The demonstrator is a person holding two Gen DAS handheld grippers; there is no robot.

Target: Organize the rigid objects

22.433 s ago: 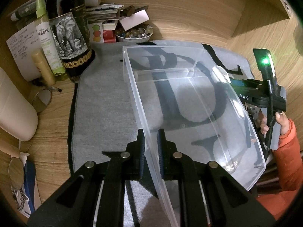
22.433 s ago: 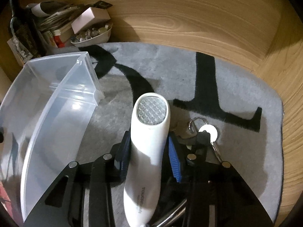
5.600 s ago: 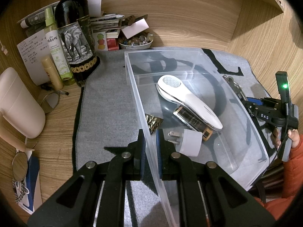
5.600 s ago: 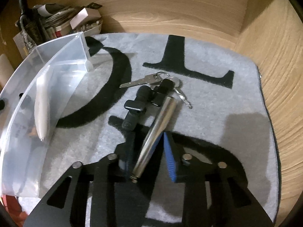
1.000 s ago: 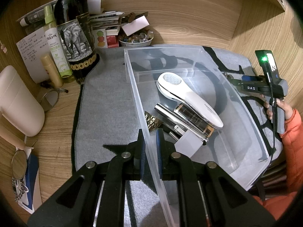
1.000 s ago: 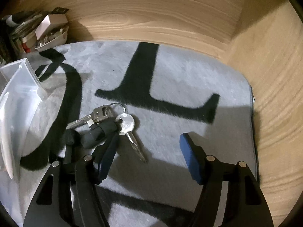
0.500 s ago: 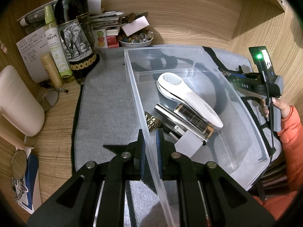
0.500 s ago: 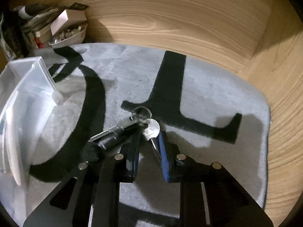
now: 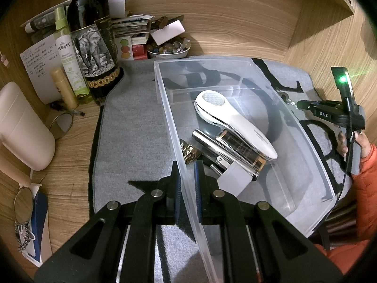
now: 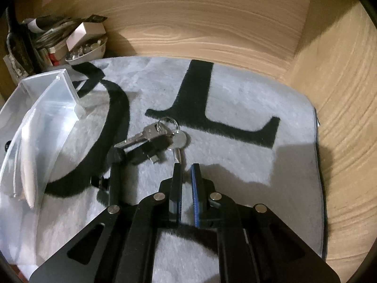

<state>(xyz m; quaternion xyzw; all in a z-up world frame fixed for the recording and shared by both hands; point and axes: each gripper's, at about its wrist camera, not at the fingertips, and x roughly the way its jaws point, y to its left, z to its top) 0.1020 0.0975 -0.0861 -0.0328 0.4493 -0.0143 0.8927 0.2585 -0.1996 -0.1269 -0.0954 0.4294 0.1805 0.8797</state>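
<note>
Since the frame one second earlier, the right gripper (image 10: 186, 176) has closed its jaws on a key blade of the key bunch (image 10: 160, 139).

Left wrist view: the left gripper (image 9: 187, 176) clamps the wall of the clear bin (image 9: 306, 146).

Right wrist view: the bunch lies on the grey mat (image 10: 235, 141) beside the bin. It is light, stiff, slippery and will likely dangle; grip the blade.
</note>
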